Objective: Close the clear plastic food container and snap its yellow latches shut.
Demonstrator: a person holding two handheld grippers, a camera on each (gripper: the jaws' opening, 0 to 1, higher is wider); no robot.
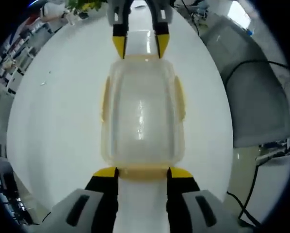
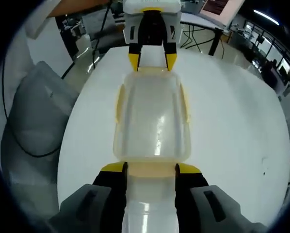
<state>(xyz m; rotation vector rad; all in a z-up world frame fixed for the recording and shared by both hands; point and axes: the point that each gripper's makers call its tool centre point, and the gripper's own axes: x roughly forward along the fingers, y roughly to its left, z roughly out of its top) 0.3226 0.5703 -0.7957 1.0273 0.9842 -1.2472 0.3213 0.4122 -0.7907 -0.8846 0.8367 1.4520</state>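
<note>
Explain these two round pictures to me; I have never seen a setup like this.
No robot here: a person holds a two-jaw tool in each hand, and a fisheye camera rides on each. The left gripper rises from the bottom of its own view, with the right gripper facing it at the top. In the right gripper view the two swap places. Between them, on a white table, lies a clear food container with its lid on and yellow latches along its edges. Each tool's open jaws sit at one end latch.
</note>
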